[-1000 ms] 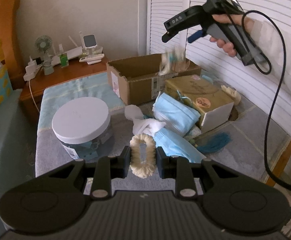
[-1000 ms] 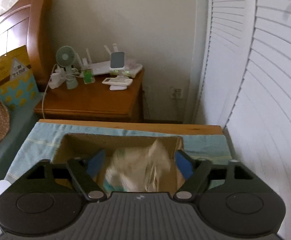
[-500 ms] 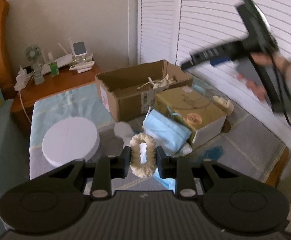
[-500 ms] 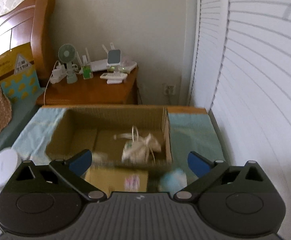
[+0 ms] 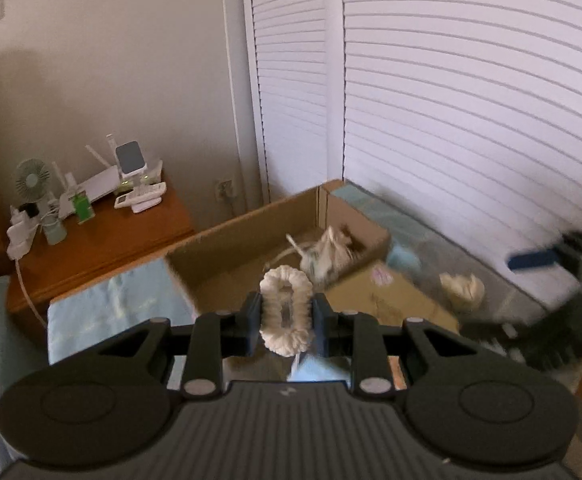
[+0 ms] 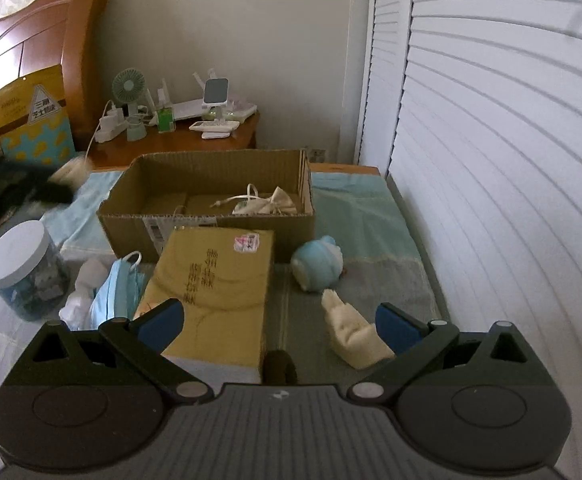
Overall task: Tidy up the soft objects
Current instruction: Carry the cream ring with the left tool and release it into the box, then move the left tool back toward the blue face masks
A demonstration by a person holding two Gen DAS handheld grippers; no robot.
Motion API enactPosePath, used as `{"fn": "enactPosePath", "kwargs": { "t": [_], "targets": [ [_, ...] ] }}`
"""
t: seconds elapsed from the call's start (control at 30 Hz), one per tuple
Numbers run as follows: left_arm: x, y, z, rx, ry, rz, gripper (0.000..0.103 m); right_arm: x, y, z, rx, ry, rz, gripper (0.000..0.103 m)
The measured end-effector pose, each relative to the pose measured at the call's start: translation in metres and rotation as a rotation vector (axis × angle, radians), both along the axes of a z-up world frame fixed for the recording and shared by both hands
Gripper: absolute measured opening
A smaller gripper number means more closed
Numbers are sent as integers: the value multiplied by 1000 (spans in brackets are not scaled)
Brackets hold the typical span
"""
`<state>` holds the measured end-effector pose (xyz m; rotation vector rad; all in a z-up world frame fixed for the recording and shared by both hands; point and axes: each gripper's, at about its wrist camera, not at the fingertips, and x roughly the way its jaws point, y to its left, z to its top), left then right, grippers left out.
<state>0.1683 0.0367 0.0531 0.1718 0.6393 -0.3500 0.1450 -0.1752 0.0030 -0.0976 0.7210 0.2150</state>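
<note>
Since a second ago, left tongs (image 5: 286,318) have lifted off the pile and now hang over the near edge of the box (image 5: 251,232), still clenched on the cream scrunchie (image 5: 286,312), which stands upright between the pads. Right tongs (image 6: 278,324) have pulled back from above the box; their jaws have just been opening and now stand spread wide with nothing gripped. Pouch (image 6: 269,204) that was dropping from them a second ago lies inside the box, near its right wall, cord trailing left.

Right view: box sits at the far end of the desk (image 6: 355,216), on a light blue cloth. Yellow carton (image 6: 215,292) lies just in front of the box, its near end between the open blue pads but untouched. Blue plush (image 6: 317,264) rests right of the carton, near the box's right corner. Cream plush (image 6: 353,332) lies nearer, just inside the right pad, contact unclear. Face masks (image 6: 115,292) and white cloth (image 6: 83,292) bunch left of the carton. Jar (image 6: 25,270) with white lid stands upright, far left. Dark blur at left edge is the left tongs, motion-smeared.

Nightstand (image 6: 179,144) behind the desk carries a fan (image 6: 129,88) and small gadgets.
</note>
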Motion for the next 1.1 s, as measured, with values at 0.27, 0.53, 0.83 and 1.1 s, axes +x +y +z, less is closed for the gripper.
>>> {"fn": "enactPosePath", "kwargs": {
  "t": [0.27,0.53,0.83,1.1],
  "targets": [
    [59,-14,-12,53,31,33,26,-9,-8,5,-9,-24,3,103],
    [96,-15,-29,94,65,84,32,-11,-6,4,-9,-30,20,103],
    [95,-8,-28,116,23,139,80,-17,-7,8,4,-46,34,103],
    [47,-5,-17,87,0,122,89,-23,-8,9,6,-47,47,103]
  ]
}}
